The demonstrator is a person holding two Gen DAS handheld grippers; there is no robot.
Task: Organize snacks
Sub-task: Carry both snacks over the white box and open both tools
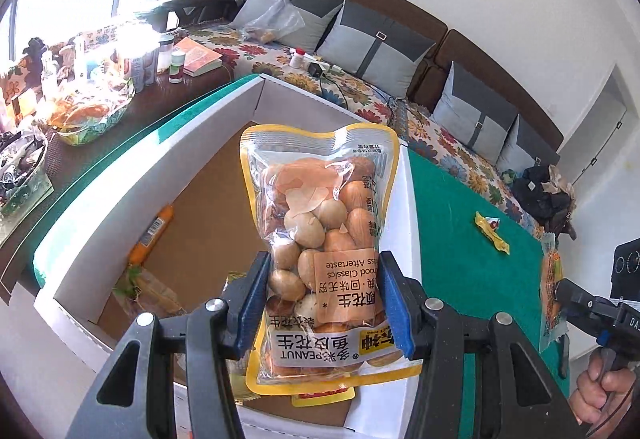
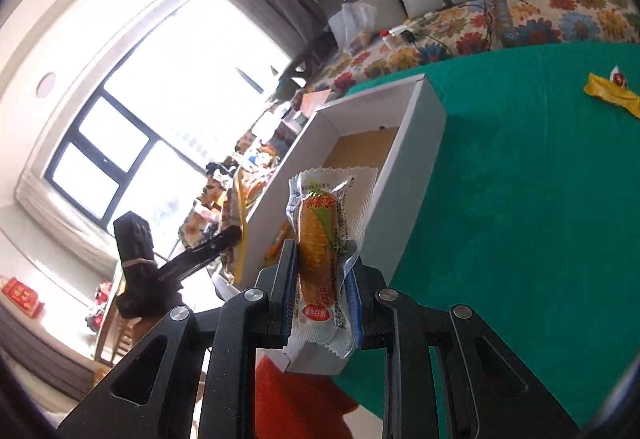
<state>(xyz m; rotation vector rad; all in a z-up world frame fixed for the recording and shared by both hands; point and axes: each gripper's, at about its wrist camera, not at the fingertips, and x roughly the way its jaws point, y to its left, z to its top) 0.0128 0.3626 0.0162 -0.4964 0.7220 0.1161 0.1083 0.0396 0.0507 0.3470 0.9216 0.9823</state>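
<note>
My left gripper [image 1: 322, 303] is shut on a clear yellow-edged bag of peanuts [image 1: 320, 239] and holds it upright over the white cardboard box [image 1: 132, 175]. An orange sausage stick [image 1: 154, 235] and other packets lie inside the box. My right gripper [image 2: 322, 293] is shut on a corn sausage packet [image 2: 320, 259], held above the near edge of the same box [image 2: 416, 155]. That packet also shows in the left wrist view [image 1: 551, 291]. A yellow snack wrapper [image 1: 491, 231] lies on the green tablecloth [image 1: 460, 239], also seen in the right wrist view [image 2: 610, 93].
A dark side table with bottles, a book [image 1: 198, 57] and a bowl of snacks [image 1: 86, 115] stands left of the box. A floral-covered sofa [image 1: 360, 95] with grey cushions runs behind the table. A bright window [image 2: 168, 111] is at the left.
</note>
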